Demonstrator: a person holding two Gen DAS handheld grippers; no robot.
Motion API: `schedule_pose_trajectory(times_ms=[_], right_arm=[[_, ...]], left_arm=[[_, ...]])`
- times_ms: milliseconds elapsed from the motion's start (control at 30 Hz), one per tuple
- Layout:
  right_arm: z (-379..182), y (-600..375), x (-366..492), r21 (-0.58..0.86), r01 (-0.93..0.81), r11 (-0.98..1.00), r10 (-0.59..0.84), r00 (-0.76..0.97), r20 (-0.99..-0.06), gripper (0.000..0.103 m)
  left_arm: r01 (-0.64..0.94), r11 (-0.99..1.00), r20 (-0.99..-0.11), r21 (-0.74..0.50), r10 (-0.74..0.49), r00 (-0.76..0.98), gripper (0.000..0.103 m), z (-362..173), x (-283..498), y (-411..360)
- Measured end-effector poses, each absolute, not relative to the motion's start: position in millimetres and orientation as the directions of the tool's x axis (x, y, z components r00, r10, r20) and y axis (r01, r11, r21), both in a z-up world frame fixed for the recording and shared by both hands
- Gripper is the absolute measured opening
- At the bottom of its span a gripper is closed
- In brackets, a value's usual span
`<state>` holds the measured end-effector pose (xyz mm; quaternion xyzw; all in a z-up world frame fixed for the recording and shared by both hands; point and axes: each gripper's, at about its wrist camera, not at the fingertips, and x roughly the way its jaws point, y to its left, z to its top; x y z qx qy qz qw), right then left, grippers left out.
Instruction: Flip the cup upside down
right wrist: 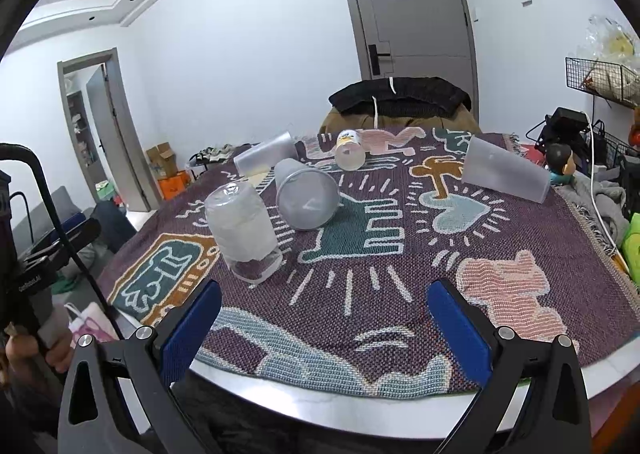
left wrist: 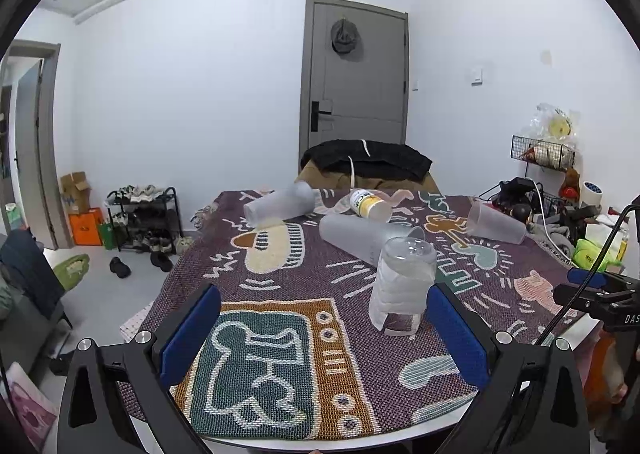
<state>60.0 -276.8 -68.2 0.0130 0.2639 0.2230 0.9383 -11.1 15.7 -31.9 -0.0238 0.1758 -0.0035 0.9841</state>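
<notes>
A clear ribbed cup stands upside down on the patterned cloth; it also shows in the right wrist view. Three frosted cups lie on their sides: one at the centre, one far left, one far right. A small yellow-labelled cup lies at the back. My left gripper is open and empty, its right pad just beside the upside-down cup. My right gripper is open and empty near the table's front edge.
A chair with dark clothes stands behind the table. Clutter, cables and a wire basket crowd the right side. A shoe rack and boxes stand on the floor at left. The table's front edge is close.
</notes>
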Motion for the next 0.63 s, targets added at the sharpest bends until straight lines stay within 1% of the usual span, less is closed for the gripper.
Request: schedule_pose_trajectory(times_ms=[633], right_arm=[[-69.8, -274.2, 63.4, 0.152, -0.417, 0.896, 0.434, 0.752, -0.496, 0.103]], left_arm=[[0.009, 0.999, -0.335, -0.038, -0.021, 0.942, 0.103, -31.1, -14.5, 8.9]])
